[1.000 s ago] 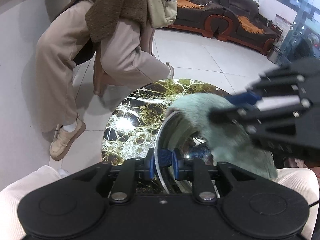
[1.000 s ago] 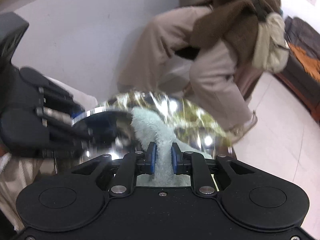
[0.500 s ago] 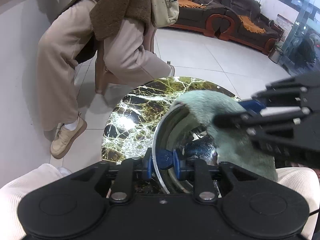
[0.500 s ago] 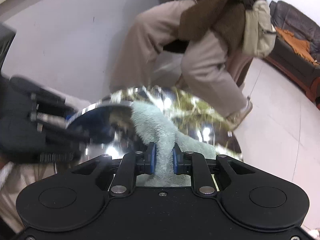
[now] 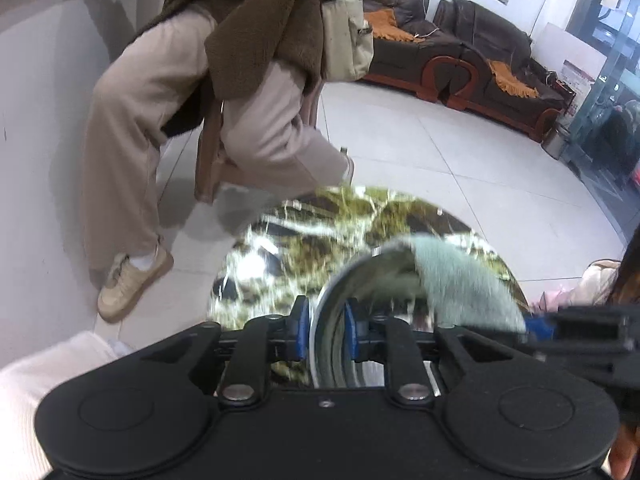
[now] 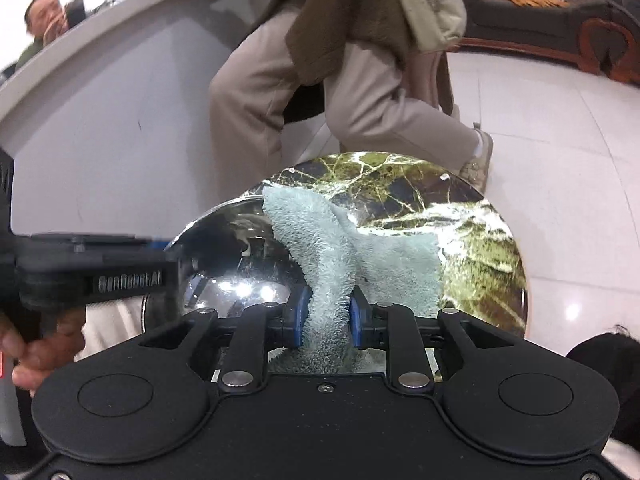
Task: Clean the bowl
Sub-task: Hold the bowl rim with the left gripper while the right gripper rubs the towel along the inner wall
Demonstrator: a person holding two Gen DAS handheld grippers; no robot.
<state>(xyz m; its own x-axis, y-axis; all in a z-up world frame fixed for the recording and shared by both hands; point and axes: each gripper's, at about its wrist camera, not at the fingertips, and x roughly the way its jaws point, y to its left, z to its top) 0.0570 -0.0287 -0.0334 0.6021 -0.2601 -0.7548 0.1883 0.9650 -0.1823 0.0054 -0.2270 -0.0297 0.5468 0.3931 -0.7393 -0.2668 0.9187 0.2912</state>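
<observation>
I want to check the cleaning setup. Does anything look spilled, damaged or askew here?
Nothing looks spilled or damaged. The steel bowl is tipped on edge over the marble table, its rim between the left gripper jaws. The right gripper jaws are opening around the teal towel, draped over the rim.

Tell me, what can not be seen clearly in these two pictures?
- Bottom of the steel bowl: right wrist view, covered by the green towel and glare.
- Bowl's near rim: left wrist view, hidden behind the left tongs.
- Right tongs: left wrist view, blurred, cut by the edge.
- Marble table base: hidden under its top.
</observation>
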